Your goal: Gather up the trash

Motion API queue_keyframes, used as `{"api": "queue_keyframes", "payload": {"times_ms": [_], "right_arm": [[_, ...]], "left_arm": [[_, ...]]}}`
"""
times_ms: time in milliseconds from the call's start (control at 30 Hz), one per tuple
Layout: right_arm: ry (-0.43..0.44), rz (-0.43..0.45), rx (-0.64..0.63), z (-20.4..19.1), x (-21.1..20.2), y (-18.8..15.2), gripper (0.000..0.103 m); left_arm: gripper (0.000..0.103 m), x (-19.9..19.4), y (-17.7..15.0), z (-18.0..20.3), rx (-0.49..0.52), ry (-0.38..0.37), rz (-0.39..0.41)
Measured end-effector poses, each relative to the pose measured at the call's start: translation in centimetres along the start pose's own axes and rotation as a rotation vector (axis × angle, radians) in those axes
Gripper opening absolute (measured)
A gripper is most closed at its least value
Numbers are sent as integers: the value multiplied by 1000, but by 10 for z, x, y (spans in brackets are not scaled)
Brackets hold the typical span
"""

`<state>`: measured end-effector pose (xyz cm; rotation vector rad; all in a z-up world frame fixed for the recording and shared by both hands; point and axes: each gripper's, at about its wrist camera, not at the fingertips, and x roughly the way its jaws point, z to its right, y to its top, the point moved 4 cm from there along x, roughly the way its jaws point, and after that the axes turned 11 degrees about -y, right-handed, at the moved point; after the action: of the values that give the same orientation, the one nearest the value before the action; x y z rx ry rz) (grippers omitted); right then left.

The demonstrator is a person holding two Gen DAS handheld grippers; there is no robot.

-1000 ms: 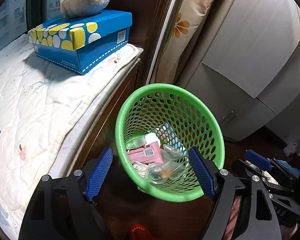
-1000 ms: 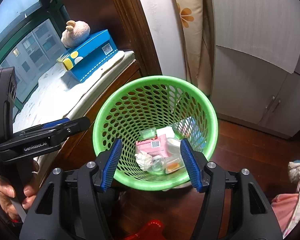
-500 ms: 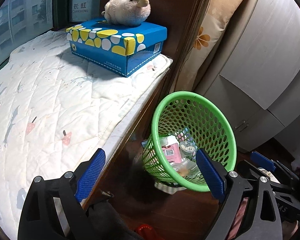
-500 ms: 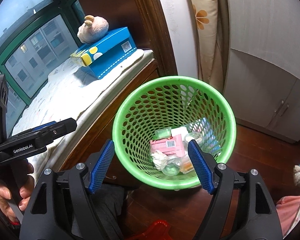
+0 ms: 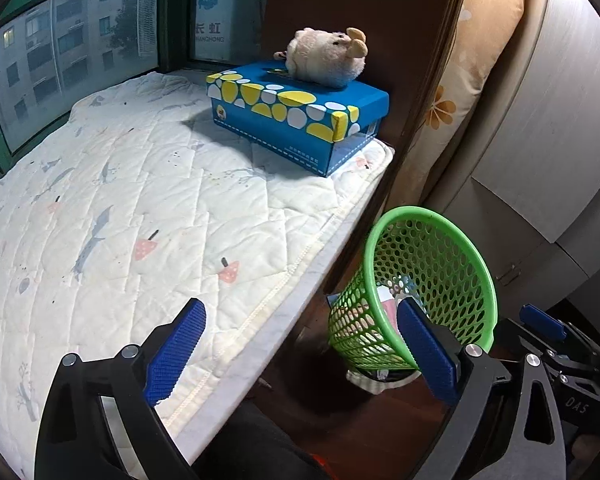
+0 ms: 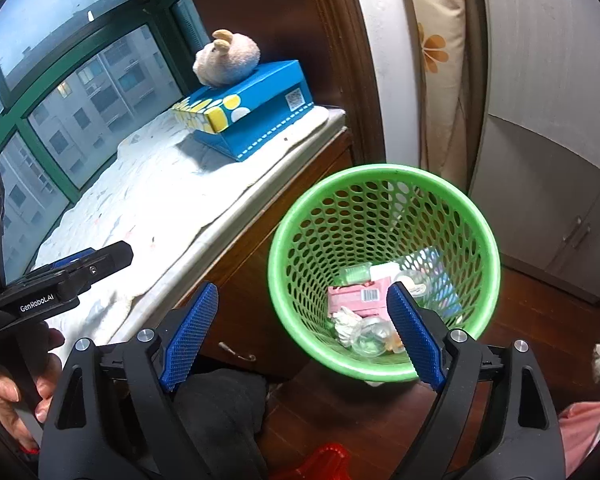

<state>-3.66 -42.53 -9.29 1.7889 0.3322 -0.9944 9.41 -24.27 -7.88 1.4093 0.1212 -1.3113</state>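
Observation:
A green perforated basket [image 6: 380, 170] stands on the wooden floor beside the window seat. In it lie a pink packet [image 6: 358, 298], a crumpled white tissue [image 6: 346, 318], a clear plastic wrapper [image 6: 370, 336] and a blue-white packet [image 6: 436, 276]. My right gripper [image 6: 302, 292] hovers above the basket's near left rim, its jaws opening with nothing between them. My left gripper [image 5: 300, 312] hangs over the seat's edge, left of the basket [image 5: 420, 216], jaws opening and empty. It also shows in the right wrist view as the left gripper [image 6: 100, 258], held by a hand [image 6: 12, 384].
A white quilted pad [image 5: 160, 200] covers the window seat. On it sits a blue spotted tissue box [image 5: 300, 120] with a plush toy [image 5: 324, 58] on top. A grey wardrobe [image 6: 548, 160] and a floral curtain [image 6: 432, 60] stand behind the basket. Something red [image 6: 324, 460] lies on the floor.
Both grippers drew back and up from the basket, and their jaws spread wider. The left one swung left, so the quilted pad now fills its view.

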Motion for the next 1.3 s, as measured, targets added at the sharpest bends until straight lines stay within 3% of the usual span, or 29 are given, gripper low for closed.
{"api": "queue_keyframes", "payload": {"times_ms": [667,1300], "right_arm": [[41,26,-33,-34,-13,6,91],[72,46,-82,-62,-21,4,92]], "left_arm": [[94,-55,-22,-53,-74,138,63],[95,-92,-37,-83,-152,207,112]]}}
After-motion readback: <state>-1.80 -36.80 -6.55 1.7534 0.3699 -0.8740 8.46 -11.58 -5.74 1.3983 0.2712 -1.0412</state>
